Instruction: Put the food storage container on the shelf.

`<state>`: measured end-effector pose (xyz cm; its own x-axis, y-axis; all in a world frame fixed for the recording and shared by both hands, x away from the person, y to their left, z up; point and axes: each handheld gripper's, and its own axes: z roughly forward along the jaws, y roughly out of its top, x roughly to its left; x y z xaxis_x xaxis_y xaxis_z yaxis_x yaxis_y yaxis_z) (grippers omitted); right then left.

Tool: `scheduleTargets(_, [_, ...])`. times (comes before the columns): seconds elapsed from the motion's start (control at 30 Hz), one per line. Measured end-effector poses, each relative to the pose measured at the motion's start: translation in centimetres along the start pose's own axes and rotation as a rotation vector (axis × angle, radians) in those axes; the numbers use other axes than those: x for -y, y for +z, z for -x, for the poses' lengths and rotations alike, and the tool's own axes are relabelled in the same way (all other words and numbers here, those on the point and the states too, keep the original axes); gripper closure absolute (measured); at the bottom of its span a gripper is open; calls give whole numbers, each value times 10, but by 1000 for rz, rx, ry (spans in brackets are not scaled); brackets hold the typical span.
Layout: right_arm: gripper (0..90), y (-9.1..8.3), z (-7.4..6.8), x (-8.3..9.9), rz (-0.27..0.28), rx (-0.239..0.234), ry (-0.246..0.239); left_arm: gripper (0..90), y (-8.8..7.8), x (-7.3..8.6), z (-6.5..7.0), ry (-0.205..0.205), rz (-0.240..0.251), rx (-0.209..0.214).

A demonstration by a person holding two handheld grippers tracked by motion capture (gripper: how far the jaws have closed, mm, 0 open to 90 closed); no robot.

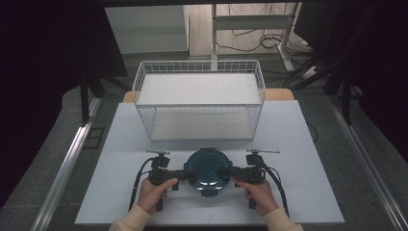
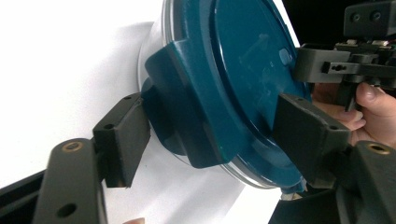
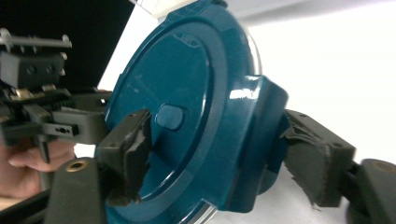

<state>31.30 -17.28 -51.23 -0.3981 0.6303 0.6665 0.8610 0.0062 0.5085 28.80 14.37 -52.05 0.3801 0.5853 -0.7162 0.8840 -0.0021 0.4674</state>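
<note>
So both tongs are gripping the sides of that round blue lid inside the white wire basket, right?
Not quite. The tongs, left and right, do grip the blue lid by its side clips, but it sits on the table in front of the wire basket, as the high view shows.

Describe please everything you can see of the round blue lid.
The lid is round, dark teal, of glossy plastic, with latch flaps at its rim, a small oval button on top and a clear edge beneath it. It lies flat near the front of the white table, before the wire basket. The left gripper and right gripper each straddle a side flap with their fingers.
</note>
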Motion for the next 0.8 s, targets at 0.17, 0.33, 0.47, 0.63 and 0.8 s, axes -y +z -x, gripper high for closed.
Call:
scheduleTargets(0.17, [344, -5, -2, 3, 31, -9, 24, 346, -4, 2, 3, 2, 13, -2])
scheduleTargets(0.33, [380, -14, -7, 9, 58, -20, 0, 433, -13, 6, 9, 6, 64, 17])
scheduleTargets(0.47, [383, -19, -12, 14, 66, -15, -36, 450, -15, 8, 16, 41, 83, 1])
scheduleTargets(0.63, [383, -26, -20, 14, 109, -11, -104, 453, -21, 9, 25, 97, 95, -5])
scheduleTargets(0.8, [384, -38, -36, 11, 156, -11, -218, 456, -32, 9, 42, 181, 134, -10])
